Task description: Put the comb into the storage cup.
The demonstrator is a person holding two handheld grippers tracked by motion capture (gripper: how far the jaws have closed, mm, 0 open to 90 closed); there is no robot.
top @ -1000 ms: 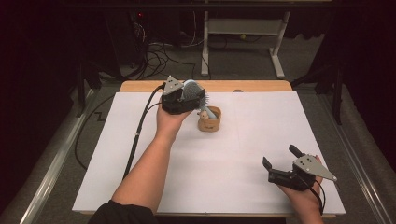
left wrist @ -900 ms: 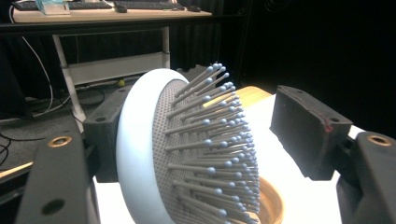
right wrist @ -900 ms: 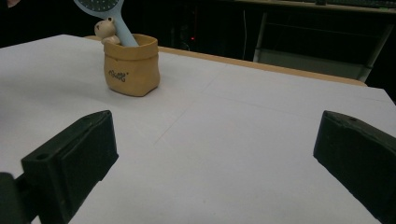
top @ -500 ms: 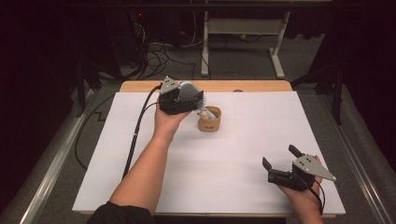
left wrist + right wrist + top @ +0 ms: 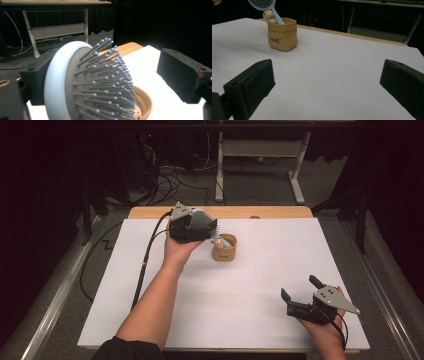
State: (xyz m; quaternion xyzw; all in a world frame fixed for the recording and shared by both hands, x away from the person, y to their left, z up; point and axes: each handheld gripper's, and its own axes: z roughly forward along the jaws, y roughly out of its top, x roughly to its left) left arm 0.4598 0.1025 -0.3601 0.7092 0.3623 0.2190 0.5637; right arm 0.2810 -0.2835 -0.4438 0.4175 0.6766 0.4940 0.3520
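While left tool [image 5: 216,231] jaws have just been spreading off hairbrush [image 5: 95,82], brush stands handle-down in tan pot [image 5: 224,248] near counter [image 5: 280,270] far edge: placing done, withdrawal left. Right tool [image 5: 298,292] spread, idle, near right corner.

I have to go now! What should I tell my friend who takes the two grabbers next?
Left gripper: up over the cup, jaws just been opening. The hairbrush head sits between them; one jaw is beside its pale back, the other stands clear of the bristles, so the grip looks let go.
Right gripper: open, nothing in it, low over the white table cover at the near right.
Things: the brush's handle is down in the tan cup, leaning, beside a small bear figure.
Done: brush set in the cup.
Left: probably just draw the left gripper away without tipping the cup.
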